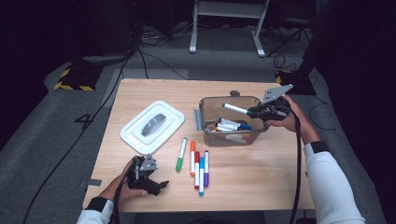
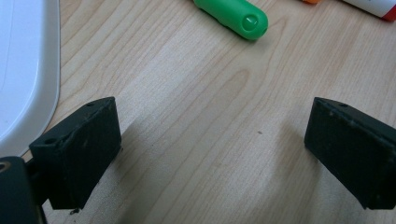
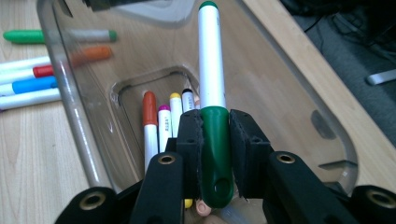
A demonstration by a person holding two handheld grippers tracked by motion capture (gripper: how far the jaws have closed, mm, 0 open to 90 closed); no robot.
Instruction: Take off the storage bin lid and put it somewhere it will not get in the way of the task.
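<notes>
My right gripper (image 1: 257, 111) hangs over the clear plastic box (image 1: 204, 103), shut on a dark green marker (image 3: 212, 121) by its cap; the white barrel (image 1: 235, 108) points left above the box. Several markers (image 3: 161, 123) lie on the box floor. On the table in front of the box lie a green marker (image 1: 181, 154) and, side by side, orange, red, blue and purple ones (image 1: 199, 166). My left gripper (image 1: 159, 185) rests near the table's front left, jaws open and empty over bare wood, the green marker's cap (image 2: 236, 17) just beyond them.
The box's white lid (image 1: 152, 126) lies flat at the left of the table, its edge (image 2: 28, 70) beside my left jaw. Cables trail off the table sides, and a desk frame stands beyond the far edge.
</notes>
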